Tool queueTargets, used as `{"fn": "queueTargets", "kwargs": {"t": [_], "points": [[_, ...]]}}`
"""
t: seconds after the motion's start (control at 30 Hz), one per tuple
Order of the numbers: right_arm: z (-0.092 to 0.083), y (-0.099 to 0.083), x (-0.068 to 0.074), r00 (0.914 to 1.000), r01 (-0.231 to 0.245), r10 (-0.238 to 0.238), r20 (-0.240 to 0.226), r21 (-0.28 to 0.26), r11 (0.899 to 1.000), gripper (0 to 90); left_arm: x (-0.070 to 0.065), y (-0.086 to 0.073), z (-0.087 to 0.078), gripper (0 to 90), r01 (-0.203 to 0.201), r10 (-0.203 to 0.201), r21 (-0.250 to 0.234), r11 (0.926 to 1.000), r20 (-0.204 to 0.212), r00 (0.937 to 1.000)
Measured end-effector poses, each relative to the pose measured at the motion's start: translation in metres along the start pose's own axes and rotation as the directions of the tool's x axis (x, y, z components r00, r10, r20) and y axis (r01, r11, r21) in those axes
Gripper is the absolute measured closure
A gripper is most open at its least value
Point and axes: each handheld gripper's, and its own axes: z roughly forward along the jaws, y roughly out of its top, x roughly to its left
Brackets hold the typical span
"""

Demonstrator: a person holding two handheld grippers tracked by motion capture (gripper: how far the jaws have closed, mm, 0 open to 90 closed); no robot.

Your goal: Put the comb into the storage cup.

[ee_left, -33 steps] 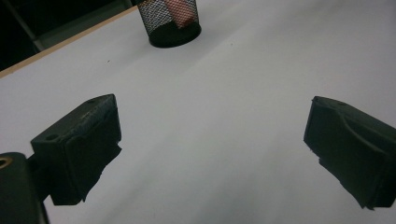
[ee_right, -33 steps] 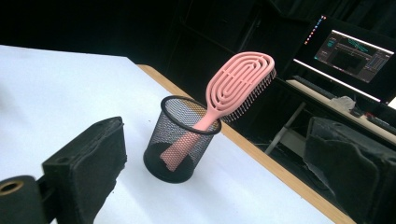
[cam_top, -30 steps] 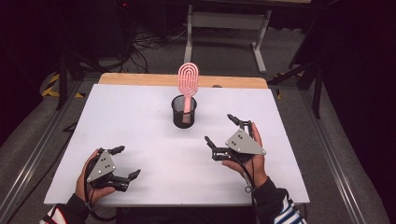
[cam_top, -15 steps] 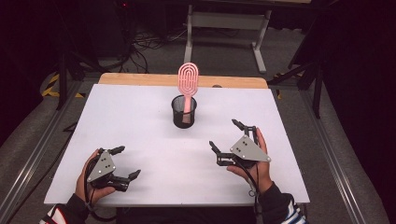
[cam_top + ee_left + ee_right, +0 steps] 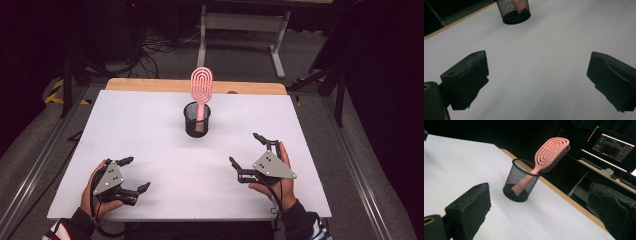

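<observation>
A pink hairbrush stands handle-down in a black mesh cup on the far middle of the white table. The brush leans on the cup's rim, its head up. My left gripper rests open at the near left corner with nothing between its jaws. At the near right my right gripper is open too and empty, pointing toward the cup from a short way off.
The table's wooden far edge shows behind the white sheet. Beyond it stand a desk frame and floor cables. A lit monitor sits on a desk off to the side in the right gripper view.
My right gripper has drawn back toward the near edge of the table, away from the cup. The left gripper, cup and brush have stayed put.
</observation>
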Motion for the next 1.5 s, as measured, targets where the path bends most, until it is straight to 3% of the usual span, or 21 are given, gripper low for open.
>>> {"fn": "queueTargets", "kwargs": {"t": [0.33, 1.13, 1.5], "points": [[-0.006, -0.014, -0.006, 0.9988, -0.048, 0.048, 0.008, 0.027, 0.998, 5.4, 0.000, 0.000, 0.000, 4.8, -0.001, 0.001, 0.001, 1.0000, -0.002, 1.0000], [-0.022, -0.041, -0.011, 0.9973, -0.012, 0.005, 0.074, 0.098, 0.995, 5.4, 0.000, 0.000, -0.001, 4.8, -0.003, 0.003, 0.000, 1.0000, -0.002, 1.0000], [-0.029, -0.058, -0.015, 0.9968, -0.028, 0.017, 0.078, 0.143, 0.989, 5.3, 0.000, 0.001, -0.002, 4.7, -0.002, 0.002, -0.006, 1.0000, -0.004, 1.0000]]}}
